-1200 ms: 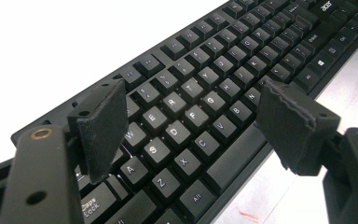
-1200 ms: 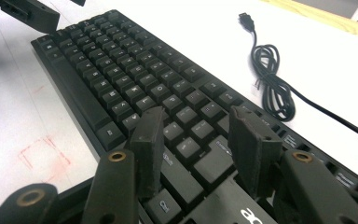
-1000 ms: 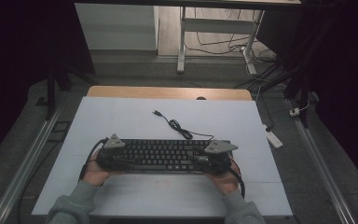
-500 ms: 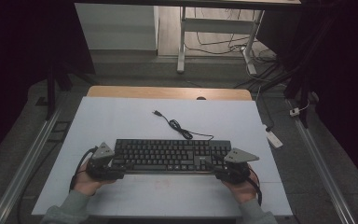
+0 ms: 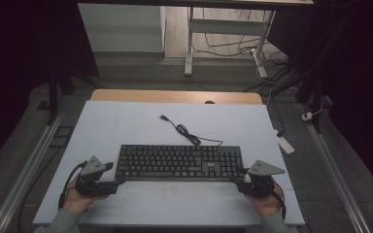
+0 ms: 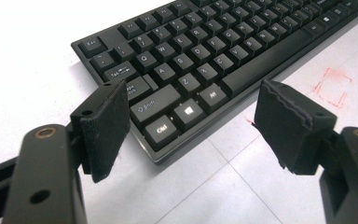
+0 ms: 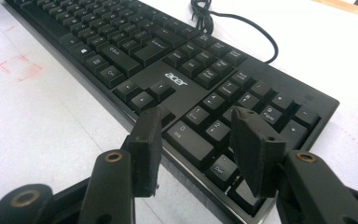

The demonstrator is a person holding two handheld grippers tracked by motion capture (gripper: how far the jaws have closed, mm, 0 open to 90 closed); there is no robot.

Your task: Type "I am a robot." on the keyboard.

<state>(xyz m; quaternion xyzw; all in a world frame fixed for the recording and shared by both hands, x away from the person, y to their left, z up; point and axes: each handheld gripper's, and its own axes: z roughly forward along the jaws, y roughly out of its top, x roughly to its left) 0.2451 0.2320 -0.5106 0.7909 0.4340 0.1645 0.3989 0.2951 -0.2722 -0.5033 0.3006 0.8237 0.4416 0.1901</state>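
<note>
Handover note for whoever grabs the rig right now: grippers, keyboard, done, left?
Left hand-held gripper: jaws open, at the keyboard's near-left corner, by the Ctrl key, holding nothing.
Right hand-held gripper: jaws open, at the near-right corner over the numpad edge, holding nothing.
Keyboard lies flat on the white table, square to the near edge. Its cable trails loose behind it, plug unconnected on the table.
Done: keyboard appears set down, both grippers free of it.
Left: probably just back both grippers clear; cable untouched.
</note>
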